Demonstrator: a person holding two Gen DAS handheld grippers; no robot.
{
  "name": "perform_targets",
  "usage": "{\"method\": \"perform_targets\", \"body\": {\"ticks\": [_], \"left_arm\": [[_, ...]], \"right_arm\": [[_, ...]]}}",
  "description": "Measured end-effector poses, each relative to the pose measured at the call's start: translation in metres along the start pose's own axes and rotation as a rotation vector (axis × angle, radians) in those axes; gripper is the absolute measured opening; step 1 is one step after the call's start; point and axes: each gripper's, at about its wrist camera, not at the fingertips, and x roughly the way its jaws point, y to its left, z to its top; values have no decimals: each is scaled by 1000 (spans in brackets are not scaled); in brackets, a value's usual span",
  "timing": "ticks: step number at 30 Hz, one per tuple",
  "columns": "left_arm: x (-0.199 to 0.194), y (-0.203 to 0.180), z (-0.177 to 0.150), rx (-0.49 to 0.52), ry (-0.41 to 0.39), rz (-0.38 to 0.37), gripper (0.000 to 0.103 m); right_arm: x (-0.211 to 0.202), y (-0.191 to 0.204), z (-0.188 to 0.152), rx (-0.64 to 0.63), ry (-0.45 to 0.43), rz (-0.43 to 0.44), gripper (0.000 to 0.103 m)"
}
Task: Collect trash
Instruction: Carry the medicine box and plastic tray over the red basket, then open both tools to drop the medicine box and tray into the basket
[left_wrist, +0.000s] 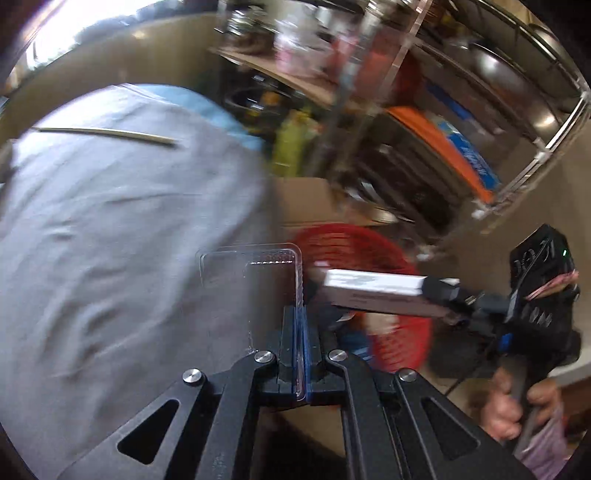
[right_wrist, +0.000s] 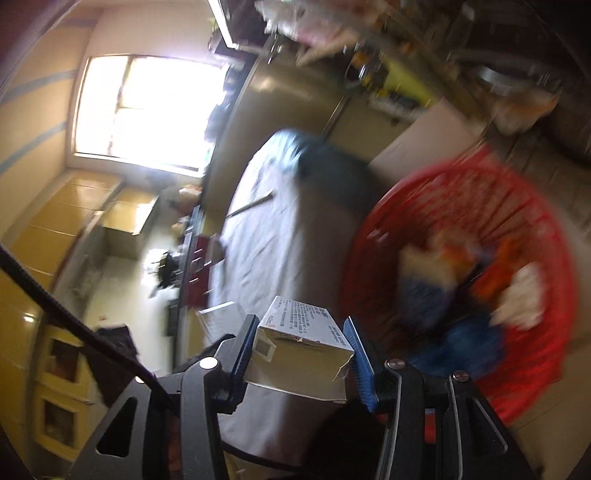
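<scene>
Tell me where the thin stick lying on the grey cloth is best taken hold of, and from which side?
Probably near the middle of the stick, coming from above, fingers set across its length. It lies flat and alone on the cloth, long and narrow, so only its two long sides offer a pinch. Both grippers are full now: the left gripper clamps a clear tray, the right gripper a carton.

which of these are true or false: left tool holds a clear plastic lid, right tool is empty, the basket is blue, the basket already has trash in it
1. The left tool holds a clear plastic lid: true.
2. The right tool is empty: false, it grips a small white carton.
3. The basket is blue: false, it is red.
4. The basket already has trash in it: true, blurred coloured items lie inside.
</scene>
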Motion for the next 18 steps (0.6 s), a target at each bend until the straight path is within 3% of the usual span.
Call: {"method": "perform_targets", "body": {"ticks": [1,2,4,6,10,12,15,18], "left_arm": [[9,-6,5,3,22,-43,15],[19,-12,10,6,50,-92,34],[29,-18,14,8,73,-123,55],[29,-18,16,9,59,-127,56],[6,-8,8,12,29,-99,56],[-17,2,0,24,-27,-6,57],[-56,21,-21,9,-127,198,57],[-105,46,-51,-23,-229,447,62]], "right_arm": [[-6,-2,2,-18,-14,-32,50],[-10,-3,3,-31,-33,-67,56],[-18,-8,5,-43,-58,-115,63],[-24,-15,7,-24,-69,-126,71],[-35,-20,10,-7,-97,-117,71],[-36,-7,8,-41,-110,-89,71],[-29,34,2,-168,-123,-68,71],[-17,90,-15,-344,-147,-66,71]]}}
